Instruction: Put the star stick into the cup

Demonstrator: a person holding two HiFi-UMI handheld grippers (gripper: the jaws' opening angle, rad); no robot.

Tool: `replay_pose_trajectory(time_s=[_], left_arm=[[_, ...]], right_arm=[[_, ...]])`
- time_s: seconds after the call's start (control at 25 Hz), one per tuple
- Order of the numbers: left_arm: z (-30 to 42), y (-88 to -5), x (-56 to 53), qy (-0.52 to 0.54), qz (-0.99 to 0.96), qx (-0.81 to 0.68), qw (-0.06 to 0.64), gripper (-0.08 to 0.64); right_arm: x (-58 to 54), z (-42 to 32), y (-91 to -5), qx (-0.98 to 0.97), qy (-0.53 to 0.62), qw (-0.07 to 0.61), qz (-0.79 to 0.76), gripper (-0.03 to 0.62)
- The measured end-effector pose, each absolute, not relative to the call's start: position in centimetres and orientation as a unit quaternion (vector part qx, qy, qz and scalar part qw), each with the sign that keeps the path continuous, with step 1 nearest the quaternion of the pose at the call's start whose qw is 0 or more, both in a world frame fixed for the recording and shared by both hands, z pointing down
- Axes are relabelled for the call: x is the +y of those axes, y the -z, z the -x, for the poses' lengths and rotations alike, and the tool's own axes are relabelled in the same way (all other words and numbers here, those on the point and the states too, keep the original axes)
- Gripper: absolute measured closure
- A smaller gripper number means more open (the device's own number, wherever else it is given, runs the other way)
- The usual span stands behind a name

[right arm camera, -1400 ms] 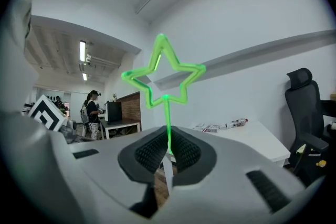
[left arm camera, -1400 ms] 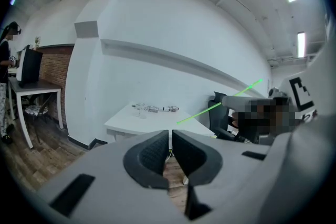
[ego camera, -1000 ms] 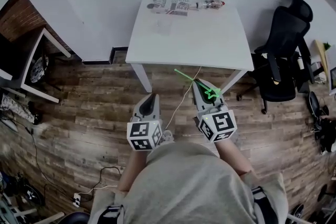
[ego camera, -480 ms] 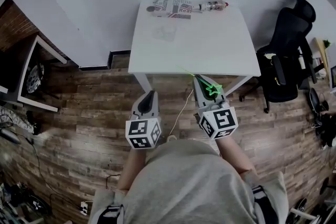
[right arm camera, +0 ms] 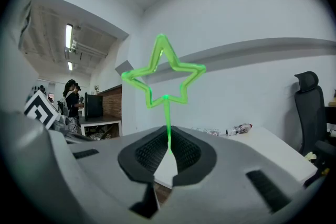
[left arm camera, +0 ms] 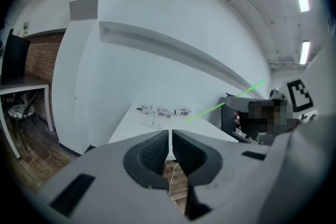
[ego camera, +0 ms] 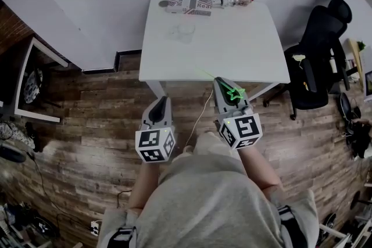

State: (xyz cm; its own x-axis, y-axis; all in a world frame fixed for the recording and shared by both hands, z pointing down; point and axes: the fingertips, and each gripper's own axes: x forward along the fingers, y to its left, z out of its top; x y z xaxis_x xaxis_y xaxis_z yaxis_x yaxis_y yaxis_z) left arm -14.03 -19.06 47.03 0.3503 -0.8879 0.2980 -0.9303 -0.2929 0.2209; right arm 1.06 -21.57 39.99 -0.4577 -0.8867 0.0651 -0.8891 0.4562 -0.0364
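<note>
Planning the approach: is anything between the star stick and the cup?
Nothing visible. The right gripper holds the star stick by the table's near edge; bare tabletop runs to the cup. The magazine and bottle lie beyond it.

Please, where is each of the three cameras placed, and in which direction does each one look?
Head view: on the person's head, looking steeply down at the white table and wooden floor; left gripper, right gripper and torso show.
Left gripper view: on the left gripper, facing the table and wall along its closed, empty jaws; the right gripper shows at right.
Right gripper view: on the right gripper, along jaws closed on the star stick, toward table and office chair.
Shared: all show the table and star stick.
</note>
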Motion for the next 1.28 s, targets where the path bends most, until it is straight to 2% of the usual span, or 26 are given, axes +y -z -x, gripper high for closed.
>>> replay_pose_trajectory(time_s=[0.6, 1.28], left_arm=[[13.8, -48.2, -27.1, -0.066, -0.786, -0.588, 0.178, 0.54], [12.5, -50.7, -35.5, -0.08, -0.783, -0.585, 0.198, 0.54]], right_arm=[[-32.3, -1.1, -40.2, -0.869, -0.022, 0.014, -0.495, 0.577], [-44.1, -1.2, -44.6, -0.87, -0.052, 0.044, -0.489, 0.577]])
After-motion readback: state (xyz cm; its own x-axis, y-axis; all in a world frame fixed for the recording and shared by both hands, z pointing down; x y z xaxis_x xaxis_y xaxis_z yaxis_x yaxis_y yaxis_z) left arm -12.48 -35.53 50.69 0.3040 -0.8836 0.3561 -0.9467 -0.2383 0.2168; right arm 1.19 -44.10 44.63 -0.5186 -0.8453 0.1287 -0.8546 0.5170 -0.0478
